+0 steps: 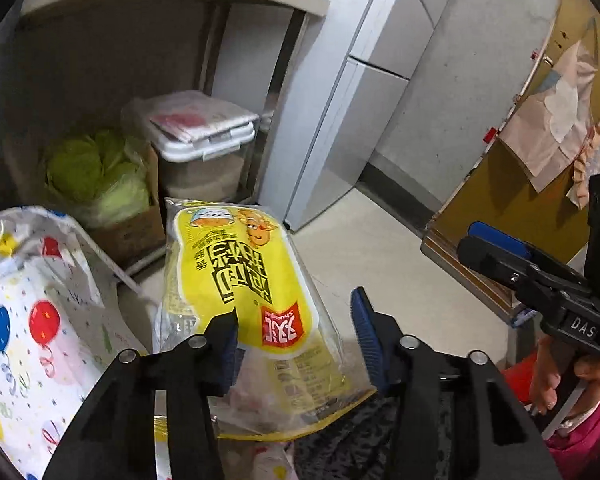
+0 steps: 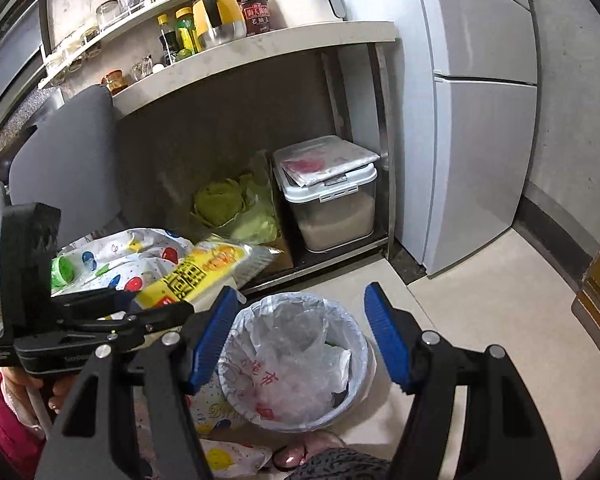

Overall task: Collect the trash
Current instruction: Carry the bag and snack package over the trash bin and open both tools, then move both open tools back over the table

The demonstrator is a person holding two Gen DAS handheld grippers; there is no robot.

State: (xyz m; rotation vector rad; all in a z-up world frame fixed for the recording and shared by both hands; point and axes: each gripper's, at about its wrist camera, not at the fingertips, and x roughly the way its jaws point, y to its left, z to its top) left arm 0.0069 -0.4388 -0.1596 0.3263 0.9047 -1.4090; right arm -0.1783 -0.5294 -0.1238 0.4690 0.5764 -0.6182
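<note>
The yellow snack wrapper (image 1: 240, 280) lies with its long axis running away from the left wrist camera, its printed top end pointing toward the counter recess and its near end drooping between the tong fingers. Seen from the right wrist camera, the same wrapper (image 2: 204, 264) sticks out rightward and slightly upward, over the edge of the balloon-print bag (image 2: 140, 256). It is a flat, crinkly plastic pack with clear borders, a bright yellow panel with dark characters, a red logo patch and cartoon figures at the far end.

The left gripper (image 1: 296, 332) stands with its jaws apart: the left finger overlaps the wrapper's edge, the right blue pad is clear of it, and whether the wrapper is pinched at all cannot be told. In the right wrist view this left gripper (image 2: 140, 300) reaches rightward at a shallow angle, held in a hand with a pink sleeve (image 2: 4, 420).

The right gripper (image 2: 296, 336) is spread wide, pointing down over the trash bin (image 2: 356, 376), which is lined with a translucent bag and sits on the tiled floor (image 2: 480, 320).

Behind stand a box of cabbage (image 2: 236, 208) and a lidded rice container (image 2: 332, 200) beneath the counter (image 2: 260, 44), beside a refrigerator (image 2: 480, 120).
</note>
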